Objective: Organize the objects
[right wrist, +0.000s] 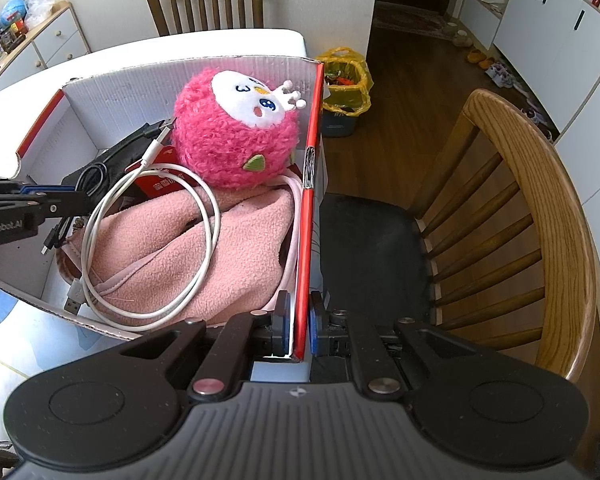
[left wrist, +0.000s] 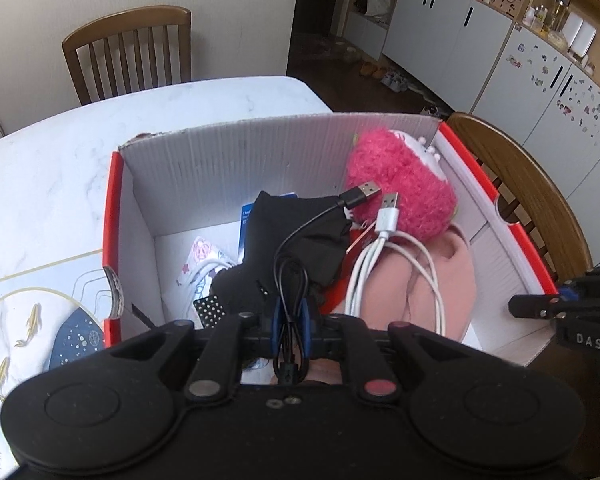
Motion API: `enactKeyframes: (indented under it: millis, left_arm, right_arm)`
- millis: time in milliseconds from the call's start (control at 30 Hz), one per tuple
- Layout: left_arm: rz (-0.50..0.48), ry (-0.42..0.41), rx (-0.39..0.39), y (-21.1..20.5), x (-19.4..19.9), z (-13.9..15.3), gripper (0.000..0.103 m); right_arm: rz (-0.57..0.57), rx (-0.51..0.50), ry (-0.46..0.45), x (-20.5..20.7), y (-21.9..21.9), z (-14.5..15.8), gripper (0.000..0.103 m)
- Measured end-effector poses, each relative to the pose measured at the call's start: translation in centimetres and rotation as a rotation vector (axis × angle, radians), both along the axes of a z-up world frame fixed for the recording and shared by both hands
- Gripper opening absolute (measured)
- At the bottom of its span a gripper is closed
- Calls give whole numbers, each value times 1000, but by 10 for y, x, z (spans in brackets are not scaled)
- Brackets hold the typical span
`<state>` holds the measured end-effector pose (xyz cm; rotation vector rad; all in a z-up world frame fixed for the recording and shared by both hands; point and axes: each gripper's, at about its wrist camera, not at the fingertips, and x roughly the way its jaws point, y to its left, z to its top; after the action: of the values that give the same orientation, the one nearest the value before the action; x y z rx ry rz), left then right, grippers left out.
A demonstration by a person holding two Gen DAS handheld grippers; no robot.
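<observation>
Over the red-and-white cardboard box [left wrist: 118, 216]: left gripper [left wrist: 291, 320] clamped on coiled black USB cable [left wrist: 290, 264]; right gripper [right wrist: 298, 320] pinching box wall. Risk: cable snagging the white USB cable [right wrist: 148, 240] on release.

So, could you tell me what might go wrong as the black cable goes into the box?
1. The black cable clamped in the left gripper hangs beside the white cable; their loops could tangle on release.
2. The right gripper pinches only the box wall, which might bend.
3. The pink plush toy perches high and could roll.
</observation>
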<state>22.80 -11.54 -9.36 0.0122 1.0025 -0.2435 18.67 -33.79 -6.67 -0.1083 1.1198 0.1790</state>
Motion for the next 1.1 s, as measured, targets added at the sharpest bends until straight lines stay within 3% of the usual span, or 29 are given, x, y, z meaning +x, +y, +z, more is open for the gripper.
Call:
enactKeyframes:
  millis: [400,567,1100]
  left_arm:
    - [22,12,8,1,-6,4,22]
    - [59,3,3,5,-12,9,36]
    - [130,-139,-24,10,-57,57,63]
  right_arm:
    - [12,27,-16,-4,-6,5,10]
    - [26,39,-35,-7,-9,13,10]
    - [104,112,-186,-26,-22,58,10]
